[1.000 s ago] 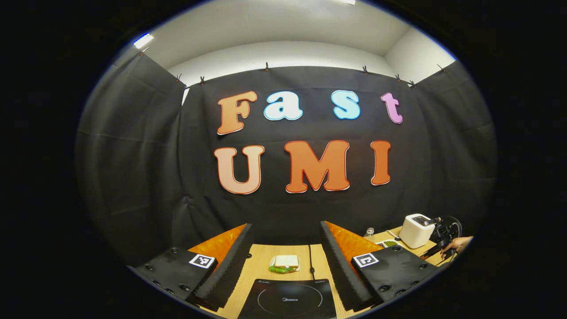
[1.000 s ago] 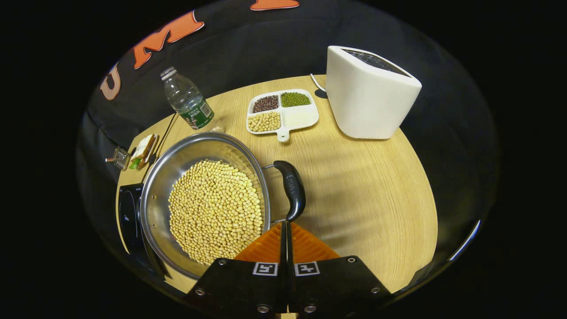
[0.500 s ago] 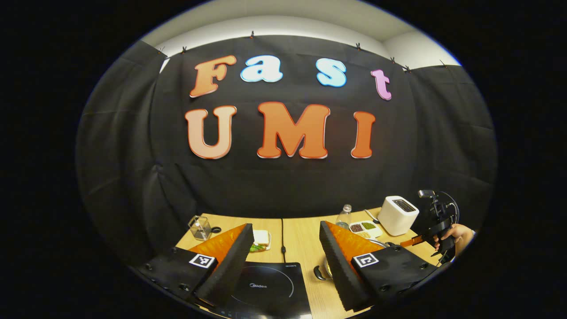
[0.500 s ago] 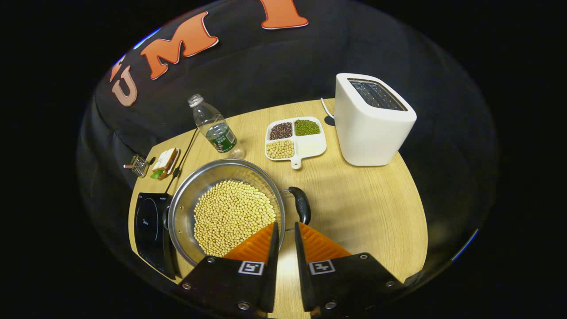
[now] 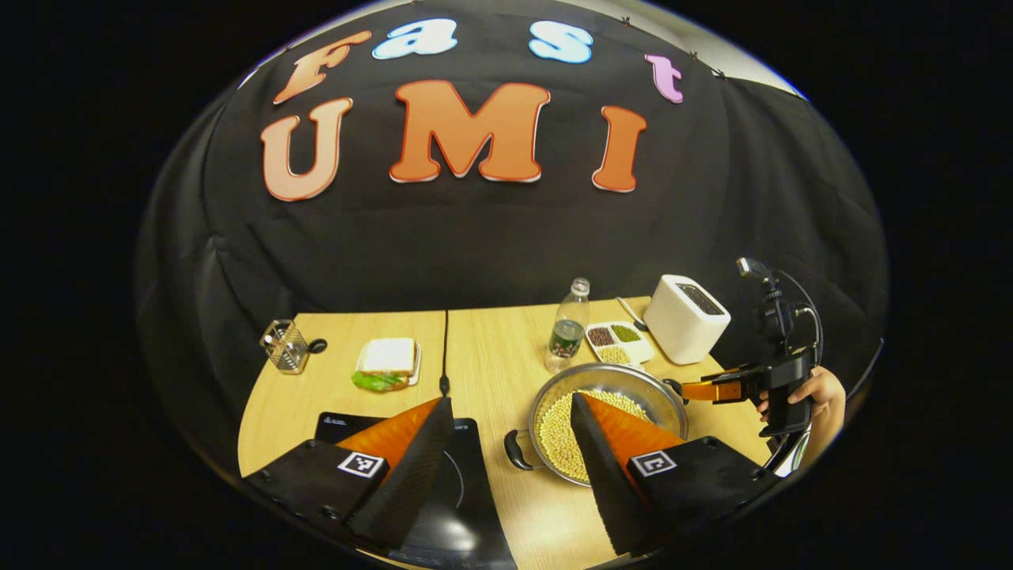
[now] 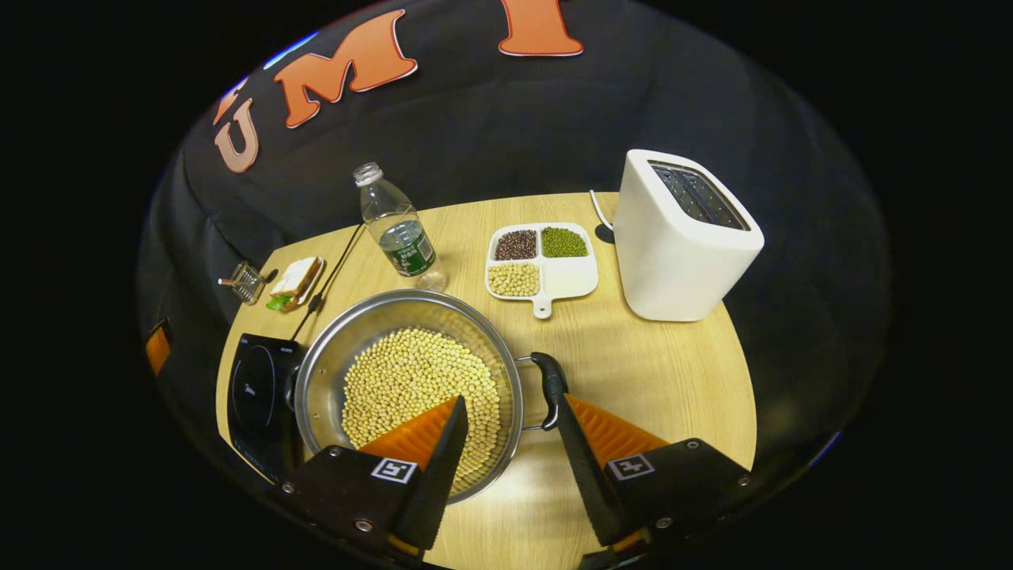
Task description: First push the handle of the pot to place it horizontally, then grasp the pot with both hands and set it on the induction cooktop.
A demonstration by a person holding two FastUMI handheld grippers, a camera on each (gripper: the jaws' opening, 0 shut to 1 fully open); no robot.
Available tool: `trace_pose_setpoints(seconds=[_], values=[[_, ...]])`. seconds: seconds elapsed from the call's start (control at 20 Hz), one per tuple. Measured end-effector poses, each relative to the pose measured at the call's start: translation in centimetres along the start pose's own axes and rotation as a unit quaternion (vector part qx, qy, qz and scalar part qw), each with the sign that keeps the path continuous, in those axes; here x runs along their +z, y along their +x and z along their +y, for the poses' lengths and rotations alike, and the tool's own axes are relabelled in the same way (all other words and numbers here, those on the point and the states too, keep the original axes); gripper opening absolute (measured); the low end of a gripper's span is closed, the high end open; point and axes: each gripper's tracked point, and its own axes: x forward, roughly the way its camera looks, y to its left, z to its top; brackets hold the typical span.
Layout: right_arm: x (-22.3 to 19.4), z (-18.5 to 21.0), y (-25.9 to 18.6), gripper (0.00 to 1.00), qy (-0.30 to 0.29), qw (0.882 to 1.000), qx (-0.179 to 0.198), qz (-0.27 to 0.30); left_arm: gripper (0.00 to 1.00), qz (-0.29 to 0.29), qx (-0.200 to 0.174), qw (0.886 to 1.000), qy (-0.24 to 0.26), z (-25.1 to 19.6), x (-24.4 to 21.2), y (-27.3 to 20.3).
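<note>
We see a shiny steel pot (image 6: 411, 372) standing upright on the wooden table (image 6: 673, 372), its floor covered with pale yellow beans (image 6: 411, 388). It has a black handle on each side; the right handle (image 6: 550, 388) lies flat beside the rim, and in the left gripper view the left handle (image 5: 514, 450) points toward the black cooktop (image 6: 257, 388). The pot sits just beside the cooktop, on the table and not on the glass.

The right gripper (image 6: 510, 423) hangs above the pot's near right edge with its fingers spread wide, one over the beans and one just outside the right handle, gripping nothing. Half a second ago those fingers were only slightly apart, and a second ago they were pressed together against the handle. The left gripper (image 5: 510, 427) is released too, one finger over the cooktop and one over the pot. Its view has tipped down since a second ago, when it showed mostly wall; now the whole table lies below it.

Behind the pot stand a water bottle (image 6: 396, 229), a white divided dish (image 6: 542, 261) with dark, green and yellow beans, and a white toaster (image 6: 681, 237). Farther left lie a sandwich (image 6: 294, 281) and a small glass holder (image 6: 245, 283). A black cord (image 6: 328, 277) runs from the cooktop toward the wall. In the left gripper view a hand (image 5: 815, 396) holds the right gripper beyond the pot.
</note>
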Motion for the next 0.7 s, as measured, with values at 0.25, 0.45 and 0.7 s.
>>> trace_pose_setpoints(seconds=[0.25, 0.45, 0.7], values=[[0.0, 0.1, 0.6, 0.76, 0.0, 1.0, 0.003, 0.006, 0.97, 0.091, -0.014, 0.995, -0.027, -1.4, -4.9, 5.6], [-0.2, -0.3, 1.4, 0.88, -0.014, 1.0, -0.002, 0.01, 0.98, 0.151, -0.004, 0.987, -0.048, -1.3, -8.5, 9.3], [-0.8, -1.0, 2.8, 0.94, -0.011, 1.0, -0.013, 0.024, 0.99, 0.197, 0.015, 0.979, -0.042, -1.0, -12.6, 12.8]])
